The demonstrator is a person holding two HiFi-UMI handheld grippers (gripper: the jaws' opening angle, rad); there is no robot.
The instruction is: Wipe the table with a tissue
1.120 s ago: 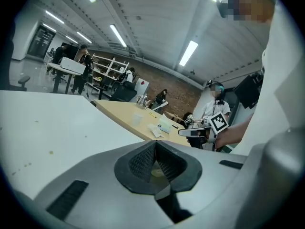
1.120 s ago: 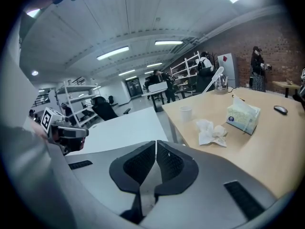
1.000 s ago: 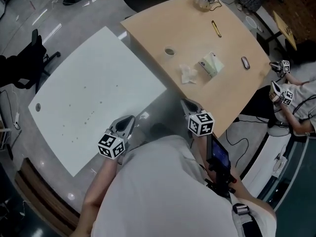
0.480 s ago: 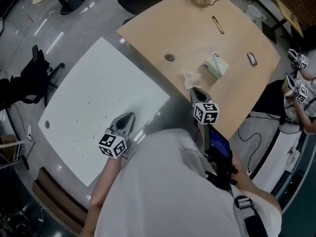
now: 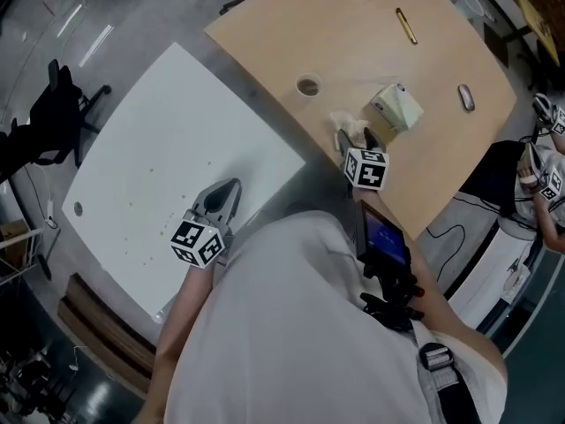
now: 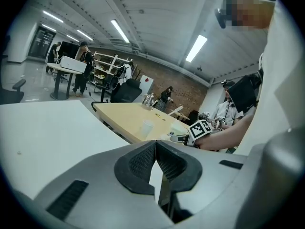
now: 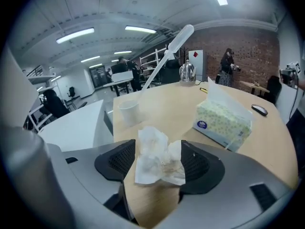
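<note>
Tables, two: white table point(image 5: 168, 140) and wooden table point(image 5: 353, 51), corners nearly meeting. Tissue point(image 7: 155, 151), one, crumpled, near the wooden table's front edge, between the right gripper's point(image 5: 355, 138) opening jaws. Tissue pack point(image 7: 223, 120) and cup point(image 7: 128, 112), one each, beyond. Left gripper point(image 6: 156, 162) pressed together over the white table's edge.
</note>
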